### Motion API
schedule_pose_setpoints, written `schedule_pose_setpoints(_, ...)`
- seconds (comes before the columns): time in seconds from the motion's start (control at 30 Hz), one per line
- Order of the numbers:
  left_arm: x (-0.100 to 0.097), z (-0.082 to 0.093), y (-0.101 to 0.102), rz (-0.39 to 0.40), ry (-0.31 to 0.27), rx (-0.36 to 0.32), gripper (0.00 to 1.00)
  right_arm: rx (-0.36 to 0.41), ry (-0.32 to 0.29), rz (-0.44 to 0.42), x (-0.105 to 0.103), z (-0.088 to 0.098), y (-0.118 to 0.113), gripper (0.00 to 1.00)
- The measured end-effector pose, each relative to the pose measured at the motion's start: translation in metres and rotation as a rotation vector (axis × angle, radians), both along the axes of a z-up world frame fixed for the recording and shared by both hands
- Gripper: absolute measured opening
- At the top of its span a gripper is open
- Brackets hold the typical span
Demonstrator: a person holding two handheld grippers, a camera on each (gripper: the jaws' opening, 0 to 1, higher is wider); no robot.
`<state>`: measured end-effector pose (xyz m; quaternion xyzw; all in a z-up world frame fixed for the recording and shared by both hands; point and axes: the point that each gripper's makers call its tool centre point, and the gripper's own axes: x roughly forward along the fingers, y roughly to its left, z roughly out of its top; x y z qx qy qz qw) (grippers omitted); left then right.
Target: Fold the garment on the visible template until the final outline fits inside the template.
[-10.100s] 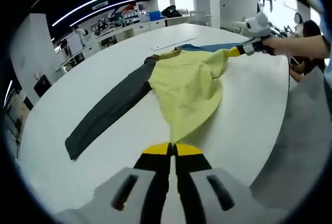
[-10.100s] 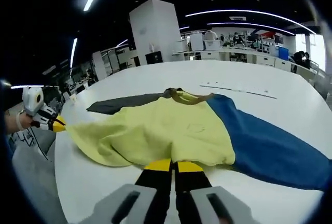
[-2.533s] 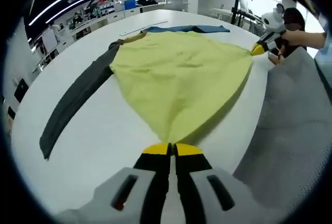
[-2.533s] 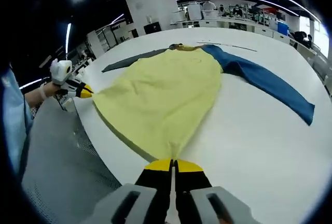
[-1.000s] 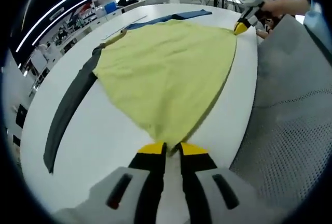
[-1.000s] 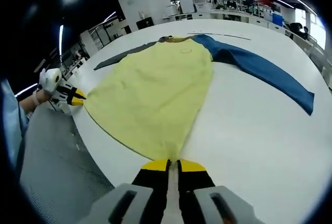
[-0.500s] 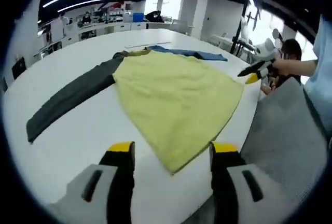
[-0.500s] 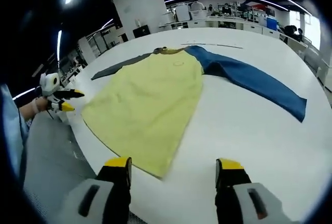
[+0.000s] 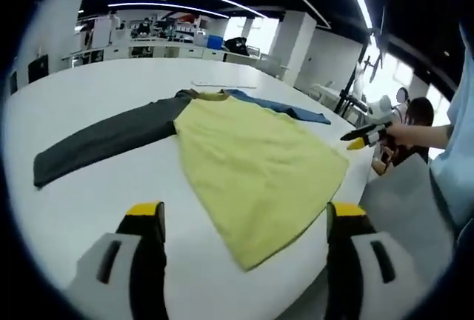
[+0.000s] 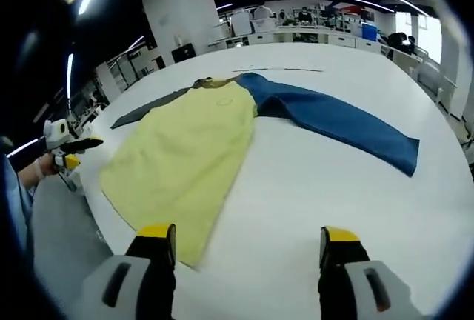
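Left claw: left gripper (image 9: 248,220), grey with yellow-tipped black jaws, has its jaws spread wide apart and nothing between them; it hangs just above the near edge of the table.
Right claw: right gripper (image 10: 248,240), same build, also has its jaws wide apart and empty, above the near table edge.
Left claw seen from the right gripper view: small at the far left (image 10: 74,151), in a person's hand (image 10: 37,168), jaws parted, off the table edge beside the hem corner.
Right claw seen from the left gripper view: at the right (image 9: 364,136), in a person's hand (image 9: 404,136), jaws parted, just past the hem corner.
Garment: long-sleeved shirt with a pale yellow body (image 9: 255,164) (image 10: 185,153) lies flat and spread on the table, hem toward the grippers, collar away from them.
Hem: one corner reaches between the left gripper's jaws in its view, touching neither; the other corner lies just inside the right gripper's left jaw in its view.
Sleeves: dark grey sleeve (image 9: 104,138) (image 10: 144,109) stretches out to one side; blue sleeve (image 10: 337,124) (image 9: 285,107) stretches out to the other, both flat.
Collar: olive-brown neckband (image 9: 211,95) (image 10: 215,81) at the far end.
Surface: large white round-edged table (image 9: 89,194) (image 10: 296,209).
Far strip: thin pale strip (image 9: 222,84) (image 10: 278,70) lies on the table beyond the collar.
Surroundings: grey mesh floor mat (image 9: 404,209) beside the table; office desks far behind.
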<state>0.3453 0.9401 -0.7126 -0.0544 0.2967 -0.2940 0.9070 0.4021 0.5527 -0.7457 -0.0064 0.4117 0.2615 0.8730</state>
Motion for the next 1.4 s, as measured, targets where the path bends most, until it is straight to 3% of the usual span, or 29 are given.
schedule_pose_setpoints(0.4,0.008,0.001,-0.001,0.037,0.002,-0.033,0.83,-0.017,-0.039,-0.184,0.064,0.008,-0.068,0.72)
schedule_pose_setpoints(0.7,0.007,-0.004,0.003,0.069,0.021,-0.038,0.80,-0.034,-0.092,-0.374,0.111,0.019,-0.123,0.56)
schedule_pose_setpoints(0.83,0.005,-0.008,0.002,0.077,0.034,-0.043,0.79,-0.070,-0.084,-0.434,0.118,0.013,-0.138,0.51)
schedule_pose_setpoints(1.03,0.001,-0.010,0.004,0.096,0.044,-0.046,0.77,-0.025,-0.076,-0.512,0.122,0.007,-0.145,0.38)
schedule_pose_setpoints(1.2,0.000,-0.011,0.007,0.112,0.048,-0.044,0.75,-0.030,-0.053,-0.548,0.139,-0.014,-0.175,0.29)
schedule_pose_setpoints(1.4,0.000,-0.011,0.009,0.118,0.052,-0.041,0.73,0.014,-0.044,-0.591,0.150,-0.023,-0.187,0.21)
